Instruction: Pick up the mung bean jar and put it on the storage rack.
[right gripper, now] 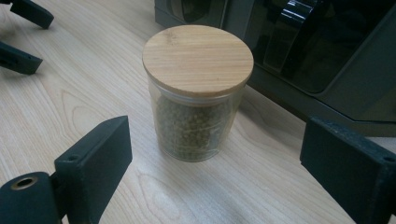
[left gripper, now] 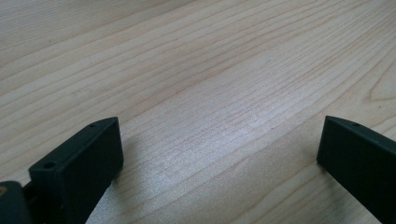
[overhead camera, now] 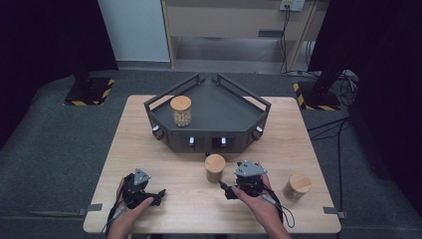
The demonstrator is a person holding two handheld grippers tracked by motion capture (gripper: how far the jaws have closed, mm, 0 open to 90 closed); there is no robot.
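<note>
No readable text, labels, brands or numbers anywhere — jar lids are blank wood, the dark tray unit has no legible marking. Only sign-like marking: yellow-black hazard stripes on the left stand base (overhead camera: 88,91) and on the right stand base (overhead camera: 318,97) — floor behind the table (overhead camera: 164,164). Wall socket plate (overhead camera: 292,4) too small to read.

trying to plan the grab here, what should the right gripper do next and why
Probably ease the right gripper straight forward until its open jaws stand on either side of the green-filled jar, then close. In the right gripper view the jar stands upright on the table, centred between the jaws but ahead of them, lid on. The left gripper is open over bare wood.
</note>
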